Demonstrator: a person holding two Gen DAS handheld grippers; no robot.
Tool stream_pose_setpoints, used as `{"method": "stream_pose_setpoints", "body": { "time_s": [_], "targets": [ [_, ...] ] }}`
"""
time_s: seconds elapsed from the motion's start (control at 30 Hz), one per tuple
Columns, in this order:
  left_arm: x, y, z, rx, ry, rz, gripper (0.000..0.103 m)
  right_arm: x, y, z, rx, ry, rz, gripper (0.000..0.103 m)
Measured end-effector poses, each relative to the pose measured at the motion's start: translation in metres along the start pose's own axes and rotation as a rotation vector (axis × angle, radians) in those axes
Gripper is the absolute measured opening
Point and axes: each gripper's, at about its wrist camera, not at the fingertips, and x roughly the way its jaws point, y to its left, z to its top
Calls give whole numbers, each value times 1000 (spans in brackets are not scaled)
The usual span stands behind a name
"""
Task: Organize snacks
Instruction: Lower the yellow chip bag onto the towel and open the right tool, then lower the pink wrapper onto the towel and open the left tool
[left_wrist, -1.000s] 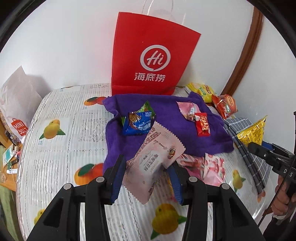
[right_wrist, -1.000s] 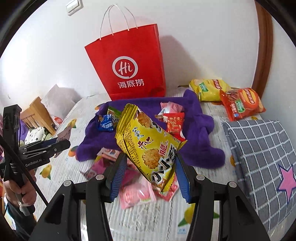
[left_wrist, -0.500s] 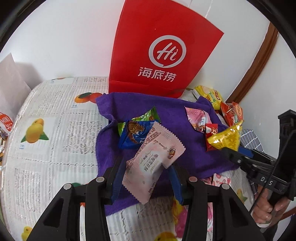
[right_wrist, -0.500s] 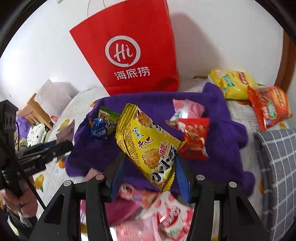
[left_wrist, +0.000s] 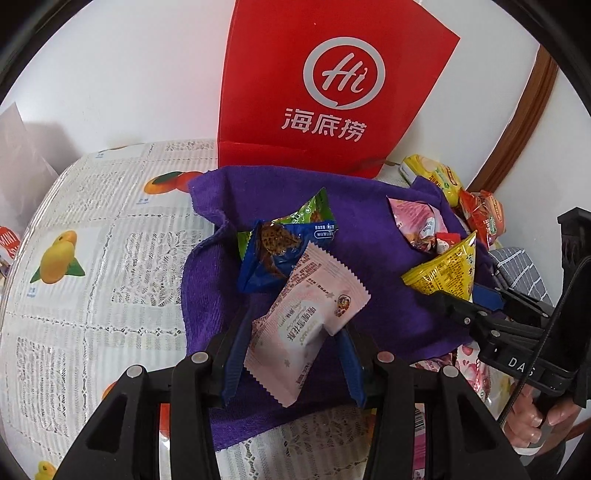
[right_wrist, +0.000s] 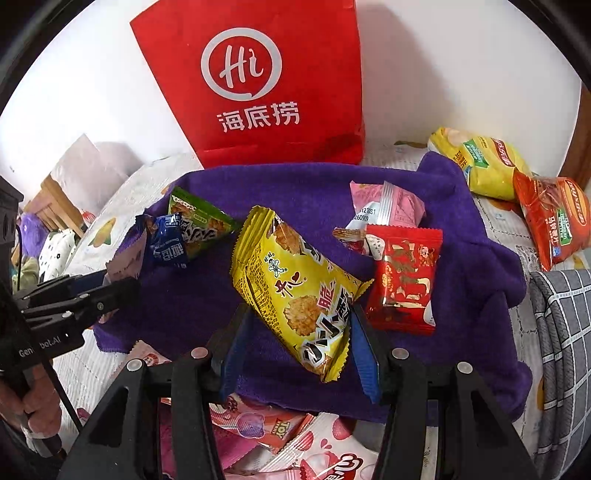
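Note:
My left gripper (left_wrist: 291, 354) is shut on a pale pink snack packet (left_wrist: 306, 325) and holds it over the purple cloth (left_wrist: 384, 291). My right gripper (right_wrist: 299, 343) is shut on a yellow snack bag (right_wrist: 295, 291) over the same cloth (right_wrist: 310, 192). On the cloth lie a blue packet (left_wrist: 273, 254) on a green packet (left_wrist: 306, 210), a pink packet (right_wrist: 388, 206) and a red packet (right_wrist: 404, 280). The right gripper with its yellow bag (left_wrist: 443, 273) shows at the right of the left wrist view.
A red paper bag (right_wrist: 258, 81) stands against the wall behind the cloth. A yellow chip bag (right_wrist: 480, 162) and a red chip bag (right_wrist: 554, 218) lie at the far right. Pink packets (right_wrist: 295, 443) lie near the front edge. A grey checked cushion (right_wrist: 561, 332) is at right.
Both grippers have moved forward with their packets, from the table in front of the cloth to over the cloth, closer to the red bag.

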Motion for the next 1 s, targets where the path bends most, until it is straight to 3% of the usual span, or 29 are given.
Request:
{"method": "stream_pose_setpoints", "body": {
  "time_s": [0.33, 0.47, 0.63, 0.9, 1.0],
  "targets": [
    [2, 5, 2, -37, -5, -20, 44, 10, -1, -2, 17, 13, 1, 54],
    [4, 5, 2, -41, 3, -26, 44, 0, 0, -2, 17, -22, 7, 56],
    [-3, 7, 3, -63, 15, -69, 64, -20, 3, -4, -4, -41, 3, 57],
    [-24, 1, -1, -59, -4, -89, 64, -59, 23, -39, -108, -65, 5, 57],
    [-29, -1, -5, -58, -8, -85, 66, -58, 29, -49, -149, -46, 3, 50]
  ]
}}
